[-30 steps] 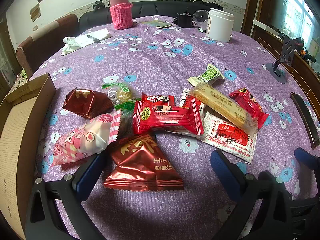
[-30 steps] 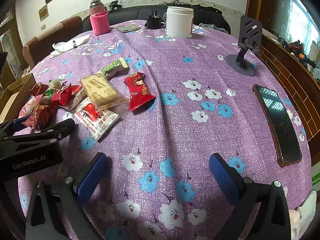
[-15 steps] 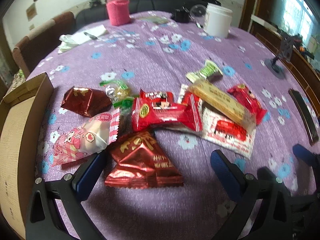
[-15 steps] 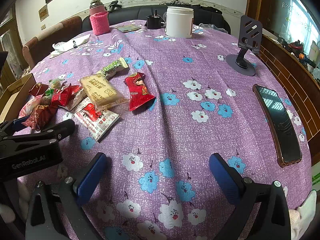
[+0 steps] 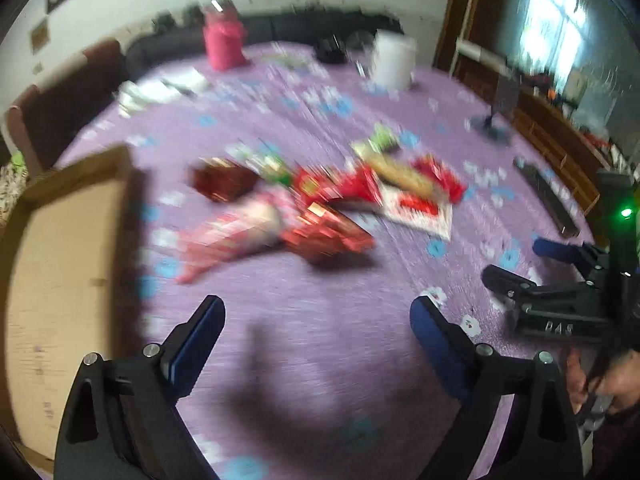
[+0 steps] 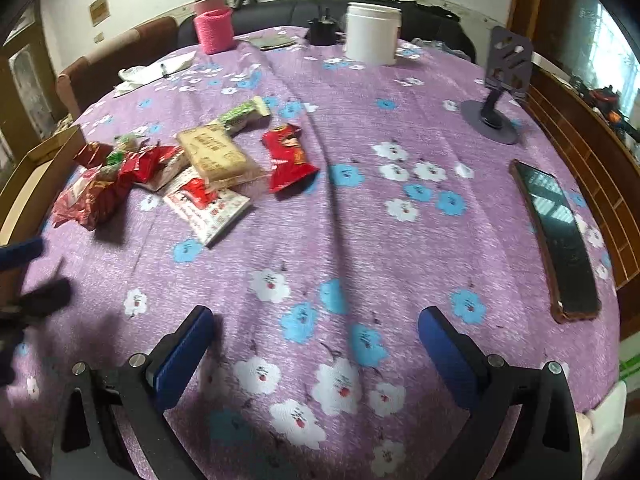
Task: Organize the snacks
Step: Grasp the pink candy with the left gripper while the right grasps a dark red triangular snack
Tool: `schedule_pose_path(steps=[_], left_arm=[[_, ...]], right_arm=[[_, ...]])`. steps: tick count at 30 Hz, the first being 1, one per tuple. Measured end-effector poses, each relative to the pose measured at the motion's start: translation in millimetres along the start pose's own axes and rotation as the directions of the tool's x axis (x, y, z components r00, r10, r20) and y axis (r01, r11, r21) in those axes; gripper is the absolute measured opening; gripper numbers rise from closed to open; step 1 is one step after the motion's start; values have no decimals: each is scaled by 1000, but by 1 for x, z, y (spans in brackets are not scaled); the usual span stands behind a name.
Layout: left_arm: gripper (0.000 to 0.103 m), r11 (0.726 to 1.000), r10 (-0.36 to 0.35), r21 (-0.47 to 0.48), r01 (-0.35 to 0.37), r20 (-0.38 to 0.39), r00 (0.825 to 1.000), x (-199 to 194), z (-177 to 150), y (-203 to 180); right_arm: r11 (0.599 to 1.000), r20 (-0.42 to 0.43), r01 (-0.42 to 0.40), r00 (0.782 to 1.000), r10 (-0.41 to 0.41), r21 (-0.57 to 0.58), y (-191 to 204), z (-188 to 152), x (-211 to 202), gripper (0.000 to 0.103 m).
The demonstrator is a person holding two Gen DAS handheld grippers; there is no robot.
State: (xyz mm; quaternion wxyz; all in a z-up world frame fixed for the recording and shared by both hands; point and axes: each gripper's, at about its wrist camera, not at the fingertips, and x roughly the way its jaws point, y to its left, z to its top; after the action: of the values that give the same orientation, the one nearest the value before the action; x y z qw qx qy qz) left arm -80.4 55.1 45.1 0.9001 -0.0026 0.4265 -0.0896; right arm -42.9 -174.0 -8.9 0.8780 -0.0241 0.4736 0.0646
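Note:
A heap of wrapped snacks lies on the purple flowered tablecloth. In the blurred left wrist view I see a dark red foil packet, a pink packet and a white-and-red sachet. In the right wrist view the tan biscuit pack, a red packet and a green bar lie at the left. My left gripper is open and empty, short of the heap. My right gripper is open and empty over bare cloth.
An open cardboard box stands at the table's left edge. A phone lies at the right, a phone stand behind it. A white tub and a pink-sleeved flask stand at the back.
My left gripper has pulled back and swung left, away from the heap, with heavy blur; the box now fills more of its view. The right gripper shifted slightly.

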Motion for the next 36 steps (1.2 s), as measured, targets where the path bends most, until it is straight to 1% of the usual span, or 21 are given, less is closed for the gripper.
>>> schedule_pose_path(steps=[1, 3, 5, 7, 8, 9, 10, 11, 13, 14, 15, 16, 17, 19, 22, 27, 29, 30, 31, 32, 36], left_arm=[[94, 1000, 5, -21, -4, 39, 999, -12, 0, 12], [94, 998, 5, -63, 0, 77, 997, -25, 0, 34], [94, 995, 28, -93, -20, 90, 996, -31, 2, 51], [91, 994, 18, -110, -8, 86, 996, -34, 3, 60], [81, 993, -9, -118, 19, 84, 996, -35, 1, 62], [75, 992, -48, -116, 57, 76, 996, -35, 0, 62], [68, 991, -71, -107, 78, 69, 995, -34, 0, 61], [66, 992, -91, -84, 96, 58, 994, -33, 0, 57], [65, 995, -92, -38, 94, 50, 995, -27, 2, 48], [65, 996, -89, -21, 90, 48, 995, -25, 3, 45], [65, 996, -91, -1, 91, 44, 995, -23, 7, 43], [65, 995, -100, 32, 99, 31, 995, -20, 12, 41], [65, 992, -105, 67, 104, 16, 994, -17, 17, 40], [65, 984, -74, 160, 76, -18, 997, -3, 30, 37], [65, 970, -53, 232, 72, -85, 995, 18, 45, 39], [64, 961, -45, 265, 86, -156, 987, 39, 49, 47], [64, 958, -45, 270, 91, -171, 984, 43, 47, 47], [64, 957, -46, 274, 96, -183, 982, 47, 48, 46], [64, 956, -45, 277, 98, -191, 981, 50, 49, 45], [64, 953, -44, 284, 101, -200, 979, 53, 49, 43], [64, 934, -24, 341, 105, -234, 972, 68, 56, 30]], right_arm=[[1000, 20, 2, 1000, -2, 10, -1, 1, -5, 102], [999, 89, -51, 995, 49, 14, 0, 6, -22, 102], [996, 144, -89, 986, 90, -13, 8, 15, -37, 102], [991, 161, -115, 979, 124, -64, 21, 30, -41, 102], [988, 155, -128, 978, 141, -92, 29, 38, -38, 97], [983, 153, -143, 975, 160, -117, 36, 46, -33, 94], [977, 149, -160, 972, 180, -139, 42, 55, -28, 86], [974, 141, -172, 971, 192, -147, 46, 61, -23, 77], [968, 115, -201, 969, 219, -148, 53, 73, -10, 70], [966, 106, -215, 967, 232, -146, 57, 76, -7, 65], [958, 91, -247, 961, 261, -146, 61, 78, -5, 64], [942, 73, -302, 946, 315, -147, 66, 79, -6, 64], [918, 57, -369, 923, 380, -149, 73, 78, -9, 64], [878, 24, -449, 888, 459, -163, 89, 75, -9, 64], [860, -7, -470, 878, 478, -199, 110, 71, -2, 64], [852, -56, -488, 872, 487, -188, 123, 72, 19, 64], [847, -76, -502, 865, 497, -176, 125, 73, 29, 56], [840, -81, -519, 855, 513, -161, 124, 74, 32, 38], [830, -90, -541, 841, 533, -138, 123, 73, 36, 36], [830, -89, -544, 839, 537, -126, 121, 73, 36, 36], [844, -80, -521, 853, 515, -127, 114, 69, 28, 34]])
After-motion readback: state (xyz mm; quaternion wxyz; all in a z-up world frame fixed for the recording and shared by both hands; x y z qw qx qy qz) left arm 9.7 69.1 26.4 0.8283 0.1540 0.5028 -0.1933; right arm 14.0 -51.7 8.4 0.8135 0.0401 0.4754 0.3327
